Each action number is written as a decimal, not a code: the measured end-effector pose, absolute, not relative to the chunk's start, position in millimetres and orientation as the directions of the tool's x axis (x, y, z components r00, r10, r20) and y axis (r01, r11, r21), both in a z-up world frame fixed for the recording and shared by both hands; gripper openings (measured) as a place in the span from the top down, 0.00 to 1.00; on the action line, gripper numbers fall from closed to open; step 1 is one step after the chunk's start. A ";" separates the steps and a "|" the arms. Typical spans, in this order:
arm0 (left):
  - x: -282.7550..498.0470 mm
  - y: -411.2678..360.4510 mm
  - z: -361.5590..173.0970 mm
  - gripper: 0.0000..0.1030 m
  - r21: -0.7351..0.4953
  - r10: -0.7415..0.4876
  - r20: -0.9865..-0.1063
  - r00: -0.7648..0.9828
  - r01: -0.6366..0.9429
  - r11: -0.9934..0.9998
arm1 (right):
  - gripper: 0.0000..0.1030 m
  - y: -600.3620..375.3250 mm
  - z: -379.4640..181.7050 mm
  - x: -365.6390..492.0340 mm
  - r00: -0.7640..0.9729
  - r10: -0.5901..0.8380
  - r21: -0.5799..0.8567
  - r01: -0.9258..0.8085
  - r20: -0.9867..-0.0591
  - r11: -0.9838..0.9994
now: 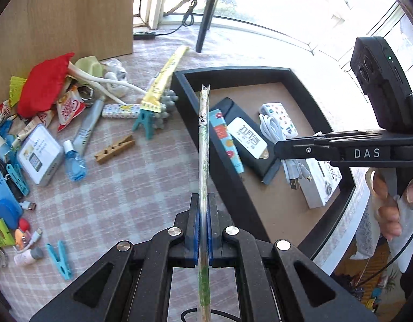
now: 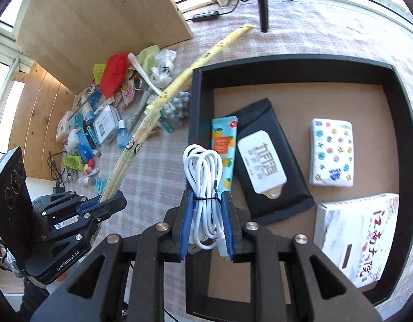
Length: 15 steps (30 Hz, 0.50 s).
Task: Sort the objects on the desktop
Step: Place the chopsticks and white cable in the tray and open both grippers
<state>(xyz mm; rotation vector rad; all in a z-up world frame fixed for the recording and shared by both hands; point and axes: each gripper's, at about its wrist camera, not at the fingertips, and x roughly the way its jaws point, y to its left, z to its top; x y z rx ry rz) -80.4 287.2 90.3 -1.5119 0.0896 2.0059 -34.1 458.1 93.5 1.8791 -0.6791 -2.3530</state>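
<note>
My left gripper (image 1: 203, 201) is shut on a long green-printed chopstick packet (image 1: 203, 139), held above the checked tablecloth next to the black tray's left wall (image 1: 195, 112). It also shows in the right wrist view (image 2: 125, 158). My right gripper (image 2: 206, 201) is shut on a coiled white USB cable (image 2: 203, 171) and holds it over the tray's left wall (image 2: 198, 102). In the tray lie a blue fruit-print pack (image 2: 225, 145), a black wipes pack (image 2: 268, 161), a patterned tissue pack (image 2: 331, 153) and a white box (image 2: 362, 236).
A heap of small items lies at the left: red cloth (image 1: 45, 83), tin box (image 1: 41, 155), small blue bottle (image 1: 75, 161), wooden clothespin (image 1: 115, 149), blue pegs (image 1: 60, 260), a yellow packet (image 1: 163, 77). A wooden board (image 1: 66, 13) stands behind. A tripod leg (image 1: 205, 21) stands at the back.
</note>
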 end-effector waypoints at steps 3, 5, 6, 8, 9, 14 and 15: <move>-68.5 314.5 87.7 0.97 -0.329 0.454 -0.878 -0.148 -0.501 -0.800 | 0.80 476.9 84.0 -11.3 -0.253 -0.299 0.365 -0.279 -0.920 -0.888; -61.4 329.0 86.1 0.97 -0.363 0.479 -0.867 -0.138 -0.483 -0.796 | 0.80 483.3 78.1 0.7 -0.247 -0.300 0.367 -0.297 -0.921 -0.882; -57.5 335.6 85.1 0.97 -0.363 0.478 -0.867 -0.143 -0.476 -0.801 | 0.80 484.7 74.8 5.7 -0.242 -0.298 0.363 -0.301 -0.923 -0.881; -52.1 347.3 80.5 0.97 -0.373 0.481 -0.866 -0.138 -0.463 -0.804 | 0.80 488.5 69.7 16.0 -0.230 -0.296 0.357 -0.307 -0.927 -0.882; -49.8 352.1 77.6 0.97 -0.377 0.480 -0.867 -0.134 -0.453 -0.808 | 0.80 489.6 67.4 20.2 -0.225 -0.294 0.355 -0.308 -0.929 -0.883; -39.4 371.3 67.7 0.97 -0.391 0.480 -0.869 -0.123 -0.427 -0.816 | 0.80 495.4 58.8 34.6 -0.213 -0.293 0.349 -0.317 -0.932 -0.882; -36.7 374.6 66.9 0.97 -0.388 0.478 -0.869 -0.125 -0.426 -0.817 | 0.80 495.6 57.3 35.9 -0.210 -0.291 0.347 -0.318 -0.933 -0.882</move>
